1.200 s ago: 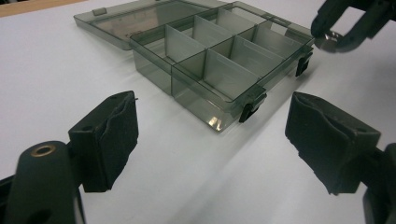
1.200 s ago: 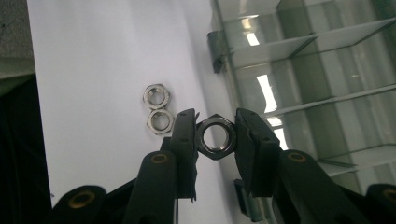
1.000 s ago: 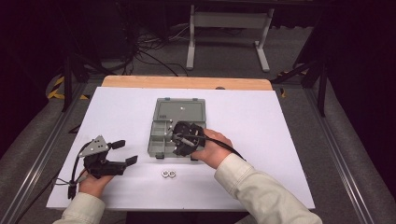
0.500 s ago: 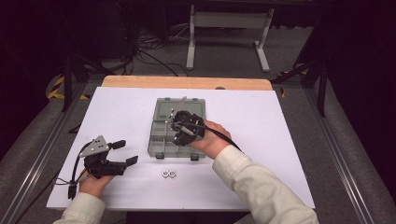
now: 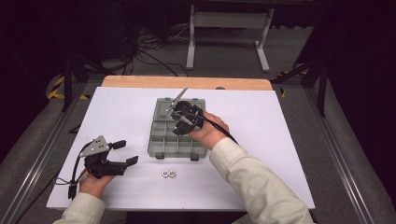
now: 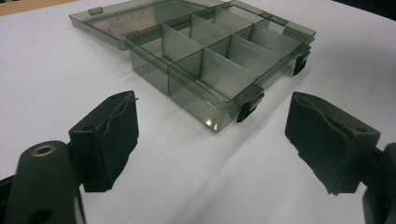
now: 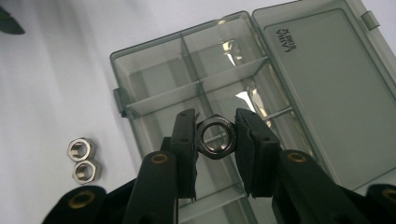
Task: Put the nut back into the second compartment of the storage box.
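A smoky clear compartment box (image 5: 175,140) lies open in the middle of the white table, its lid (image 7: 327,88) folded flat on the far side. My right gripper (image 7: 215,135) hovers over the box's compartments and is shut on a metal hex nut (image 7: 215,136), held on edge between the pads. In the high view the right gripper (image 5: 180,122) sits above the box's middle. Two more hex nuts (image 5: 168,174) lie side by side on the table in front of the box. My left gripper (image 5: 126,152) rests open at the left, pointing at the box (image 6: 219,60).
The white board (image 5: 280,140) has free room on the right and at the far left. A wooden strip (image 5: 187,82) edges its far side. Metal rails (image 5: 42,154) flank the board, and a frame stand (image 5: 226,21) with cables stands beyond the table.
My right hand has carried the nut away from me, from the box's near right part to over its middle. The left gripper has stayed in place.
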{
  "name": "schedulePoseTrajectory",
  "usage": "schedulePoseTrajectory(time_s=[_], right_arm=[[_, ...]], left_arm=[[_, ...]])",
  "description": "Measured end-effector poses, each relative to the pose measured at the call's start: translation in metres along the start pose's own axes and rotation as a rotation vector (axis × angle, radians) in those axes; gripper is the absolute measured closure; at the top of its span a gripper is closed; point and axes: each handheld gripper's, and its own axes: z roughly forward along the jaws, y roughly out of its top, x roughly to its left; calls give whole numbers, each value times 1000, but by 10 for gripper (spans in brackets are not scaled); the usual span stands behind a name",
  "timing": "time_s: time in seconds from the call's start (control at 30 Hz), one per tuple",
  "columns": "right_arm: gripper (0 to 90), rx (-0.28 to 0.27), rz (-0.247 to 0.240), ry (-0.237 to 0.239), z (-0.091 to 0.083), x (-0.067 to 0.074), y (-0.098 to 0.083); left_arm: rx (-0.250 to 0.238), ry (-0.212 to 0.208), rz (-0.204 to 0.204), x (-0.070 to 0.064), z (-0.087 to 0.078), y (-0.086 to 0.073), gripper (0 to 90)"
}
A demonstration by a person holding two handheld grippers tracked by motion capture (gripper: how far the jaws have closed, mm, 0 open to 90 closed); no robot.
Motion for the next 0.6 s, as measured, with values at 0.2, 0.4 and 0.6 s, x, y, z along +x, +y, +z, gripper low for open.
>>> schedulePoseTrajectory(time_s=[0.2,0.4,0.6], right_arm=[[699,-10,38,-9,6,-13,0],[699,-25,83,-16,19,-25,0],[698,-20,96,-7,31,-30,1]], left_arm=[[4,-1,1,-1,2,0,182],[11,-3,-4,-1,3,0,186],[13,-5,-2,-1,3,0,187]])
